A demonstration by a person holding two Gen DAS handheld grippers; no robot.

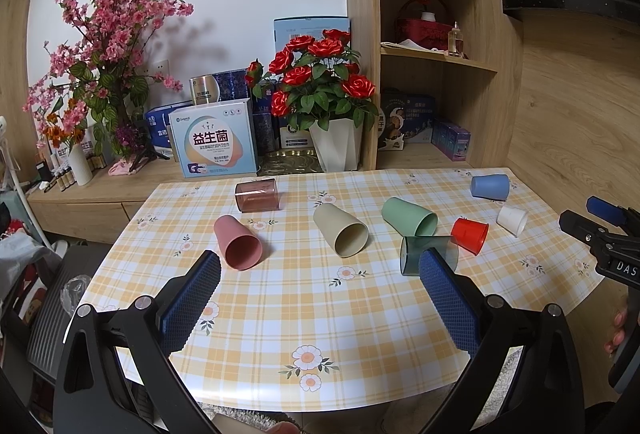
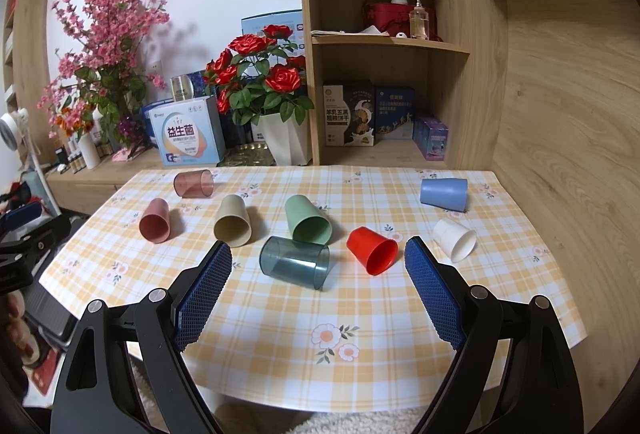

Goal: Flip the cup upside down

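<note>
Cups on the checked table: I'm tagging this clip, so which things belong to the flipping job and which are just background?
Job:
pink cup
beige cup
green cup
teal clear cup
red cup
white cup
blue cup
brown clear cup

Background:
potted red roses
pink blossom branches
shelf boxes

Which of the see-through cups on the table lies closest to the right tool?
The transparent teal cup, lying on its side just ahead of the open right tool, next to the green cup. The other see-through one, the brownish cup, lies at the far left.

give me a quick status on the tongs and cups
Left tongs open, empty. Right tongs open, empty. All eight cups on their sides on table, none flipped; teal cup nearest. Nothing blocking.
</note>
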